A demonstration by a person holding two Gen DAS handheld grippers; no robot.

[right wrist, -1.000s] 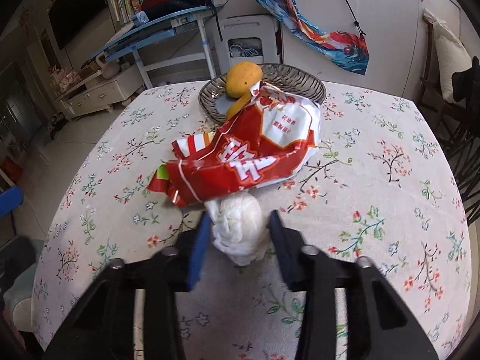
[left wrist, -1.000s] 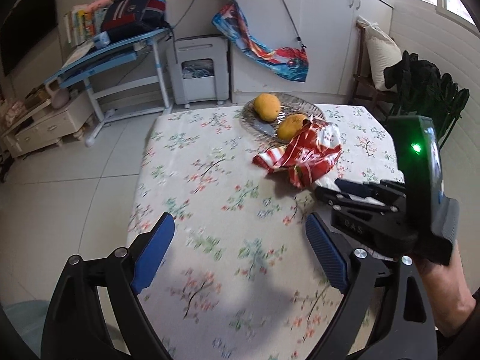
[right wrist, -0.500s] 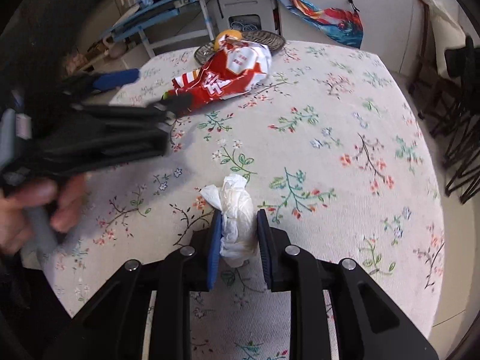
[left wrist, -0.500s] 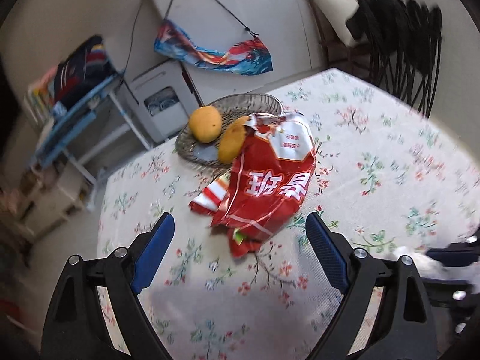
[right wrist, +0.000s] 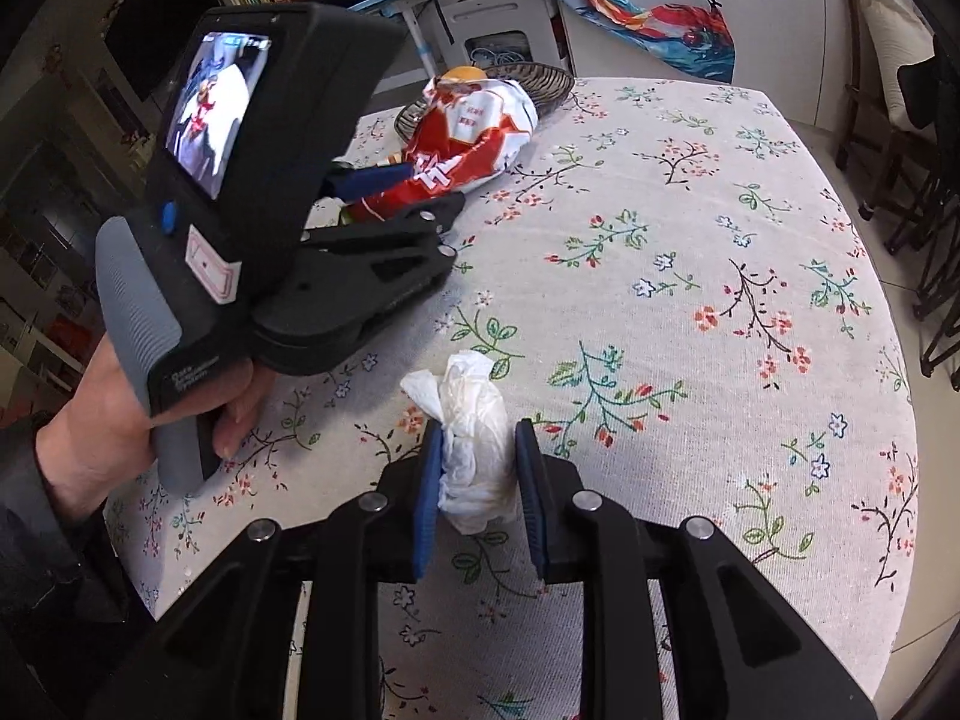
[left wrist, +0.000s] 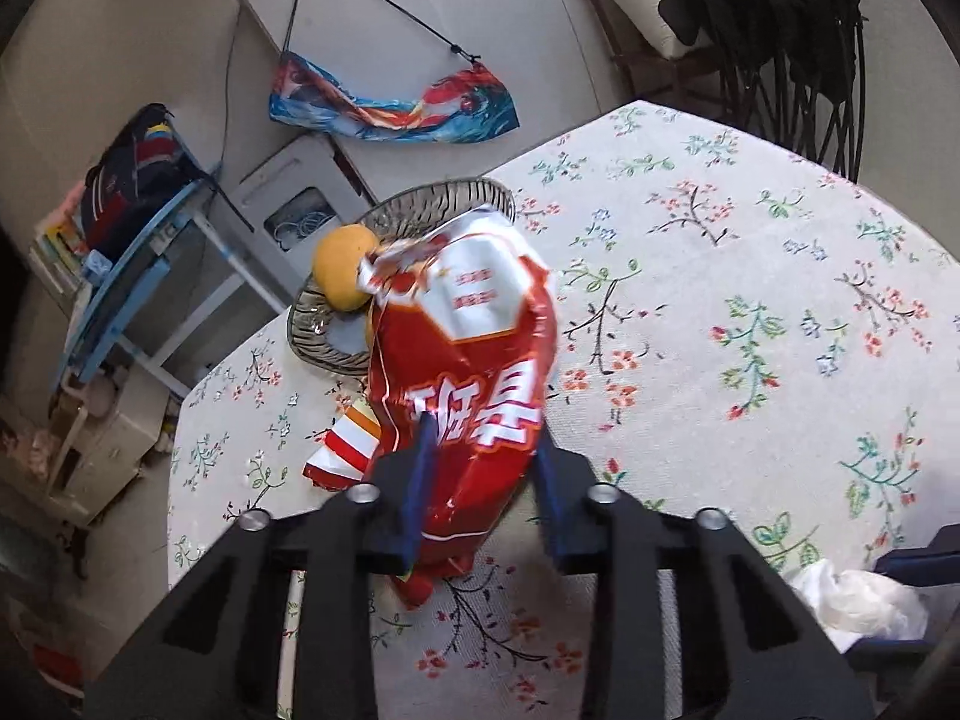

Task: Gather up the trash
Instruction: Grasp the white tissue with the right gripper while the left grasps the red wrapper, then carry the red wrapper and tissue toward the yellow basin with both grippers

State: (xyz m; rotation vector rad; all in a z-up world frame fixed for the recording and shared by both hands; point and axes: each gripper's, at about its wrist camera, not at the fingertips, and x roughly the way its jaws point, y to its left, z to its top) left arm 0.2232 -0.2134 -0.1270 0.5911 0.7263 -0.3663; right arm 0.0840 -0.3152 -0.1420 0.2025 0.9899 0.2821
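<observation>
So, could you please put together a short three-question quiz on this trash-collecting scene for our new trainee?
1. True or false: the right gripper is shut on the crumpled white tissue.
2. What lies between the pads of the closing left gripper? A) a yellow fruit B) the red snack bag C) nothing
3. Fill in: the yellow fruit rests in the ____ dish at the far edge of the table.

Key: 1 true; 2 B; 3 glass.

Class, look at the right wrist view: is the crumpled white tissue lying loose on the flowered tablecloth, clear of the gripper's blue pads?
No: the crumpled white tissue sits pinched between the right gripper's two blue pads.
</observation>
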